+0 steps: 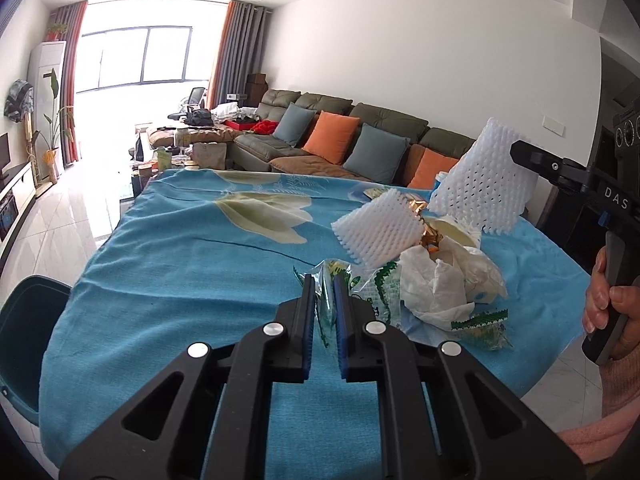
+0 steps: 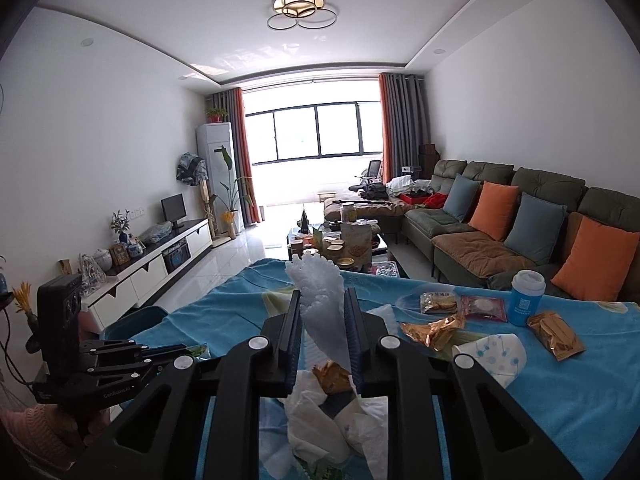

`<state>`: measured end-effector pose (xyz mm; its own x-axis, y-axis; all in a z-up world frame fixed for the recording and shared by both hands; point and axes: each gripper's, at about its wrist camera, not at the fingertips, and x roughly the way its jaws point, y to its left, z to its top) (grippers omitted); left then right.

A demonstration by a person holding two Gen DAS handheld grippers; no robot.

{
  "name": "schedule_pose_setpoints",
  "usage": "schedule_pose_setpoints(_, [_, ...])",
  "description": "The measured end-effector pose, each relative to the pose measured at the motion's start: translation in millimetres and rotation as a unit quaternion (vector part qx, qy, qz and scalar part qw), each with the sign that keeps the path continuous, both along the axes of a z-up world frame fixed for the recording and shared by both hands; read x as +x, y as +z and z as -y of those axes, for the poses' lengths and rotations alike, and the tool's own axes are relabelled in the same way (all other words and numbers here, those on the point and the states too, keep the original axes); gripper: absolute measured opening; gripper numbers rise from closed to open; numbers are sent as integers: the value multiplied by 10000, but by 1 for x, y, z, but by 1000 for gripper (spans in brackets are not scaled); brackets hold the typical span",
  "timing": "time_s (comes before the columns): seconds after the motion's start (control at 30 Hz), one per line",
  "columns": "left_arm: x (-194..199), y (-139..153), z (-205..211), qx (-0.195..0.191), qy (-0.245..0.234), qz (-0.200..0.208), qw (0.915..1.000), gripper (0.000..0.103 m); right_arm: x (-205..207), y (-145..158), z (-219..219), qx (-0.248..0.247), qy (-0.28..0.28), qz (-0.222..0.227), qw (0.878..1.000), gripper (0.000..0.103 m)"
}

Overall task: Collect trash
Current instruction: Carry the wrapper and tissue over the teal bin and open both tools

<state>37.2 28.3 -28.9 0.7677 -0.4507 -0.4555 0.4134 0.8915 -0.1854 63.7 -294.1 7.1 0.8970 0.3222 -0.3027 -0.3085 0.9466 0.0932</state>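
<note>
My left gripper (image 1: 324, 285) is shut on a clear plastic wrapper with green print (image 1: 326, 312), lifted a little off the blue tablecloth (image 1: 180, 264). Just right of it lies a trash pile: a white foam fruit net (image 1: 380, 230), crumpled tissue (image 1: 436, 292) and a gold wrapper (image 1: 428, 236). My right gripper (image 2: 324, 297) is shut on a second white foam net (image 2: 318, 284), held up above the pile; in the left wrist view that net (image 1: 480, 184) hangs from the right gripper (image 1: 522, 156). The left gripper (image 2: 176, 354) shows low on the left of the right wrist view.
A teal bin (image 1: 28, 336) stands at the table's left edge. On the cloth lie gold snack wrappers (image 2: 434, 330), a crushed paper cup (image 2: 498, 354), a blue cup (image 2: 526, 300) and sealed snack packs (image 2: 482, 308). Behind are a sofa (image 2: 500, 216) and a cluttered coffee table (image 2: 344, 240).
</note>
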Motion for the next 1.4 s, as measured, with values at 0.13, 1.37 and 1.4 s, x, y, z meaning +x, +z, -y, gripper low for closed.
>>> schedule_pose_setpoints(0.13, [-4, 8, -24, -23, 309, 121, 9994, 10, 9, 6, -20, 272, 534, -20, 9982, 19])
schedule_pose_setpoints(1.37, [21, -17, -283, 587, 3265, -388, 9426, 13, 144, -43, -325, 794, 3484, -1701, 9184, 19])
schedule_pose_setpoints(1.4, [24, -20, -287, 593, 3290, -434, 9415, 14, 148, -48, -331, 776, 3497, -1784, 9164, 19])
